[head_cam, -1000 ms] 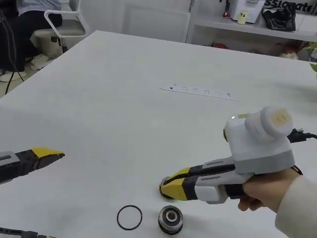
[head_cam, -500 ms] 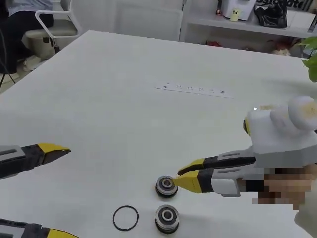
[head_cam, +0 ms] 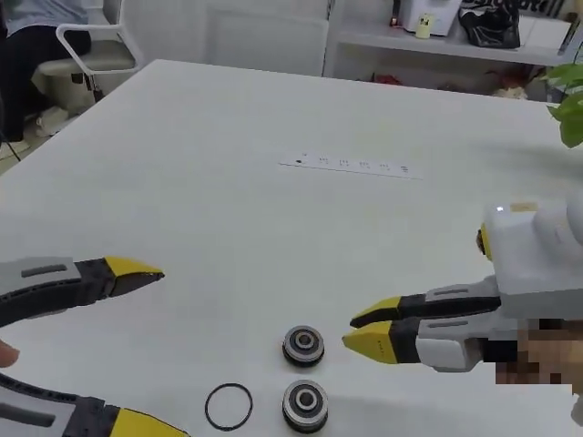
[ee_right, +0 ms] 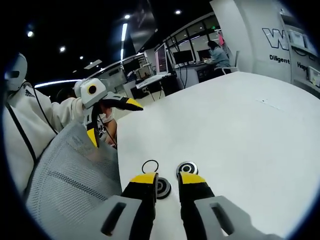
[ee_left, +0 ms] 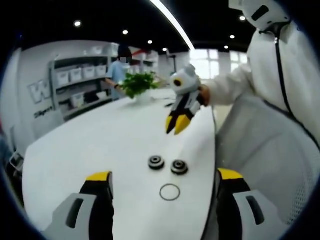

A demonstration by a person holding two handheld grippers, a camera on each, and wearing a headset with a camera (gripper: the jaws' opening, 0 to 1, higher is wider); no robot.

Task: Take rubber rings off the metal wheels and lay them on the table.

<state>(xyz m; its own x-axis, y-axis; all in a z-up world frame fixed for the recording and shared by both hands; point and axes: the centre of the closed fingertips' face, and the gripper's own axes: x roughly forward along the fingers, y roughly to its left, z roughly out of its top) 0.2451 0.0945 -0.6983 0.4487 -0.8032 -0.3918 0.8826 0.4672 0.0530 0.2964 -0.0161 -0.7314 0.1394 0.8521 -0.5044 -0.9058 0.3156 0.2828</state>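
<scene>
Two small metal wheels with dark rims stand on the white table, the farther wheel (head_cam: 303, 346) and the nearer wheel (head_cam: 305, 404). A loose black rubber ring (head_cam: 229, 406) lies flat just left of the nearer wheel. My right gripper (head_cam: 348, 330) hovers a short way right of the farther wheel, jaws slightly open and holding nothing. My left gripper (head_cam: 168, 350) is spread wide open at the left. In the left gripper view the wheels (ee_left: 156, 162) (ee_left: 179, 167) and the ring (ee_left: 170, 192) lie ahead between its jaws. The right gripper view has the wheels (ee_right: 187, 167) (ee_right: 162, 186) and the ring (ee_right: 150, 166) close in front.
A flat white strip (head_cam: 351, 166) with small marks lies mid-table. An office chair (head_cam: 86, 55) stands beyond the far left corner, and shelves (head_cam: 437, 41) line the back wall. The table edge runs close behind the ring, towards the person.
My right gripper has drawn back to the right off the farther wheel, which now stands free. The left gripper's jaws have come further in from the left.
</scene>
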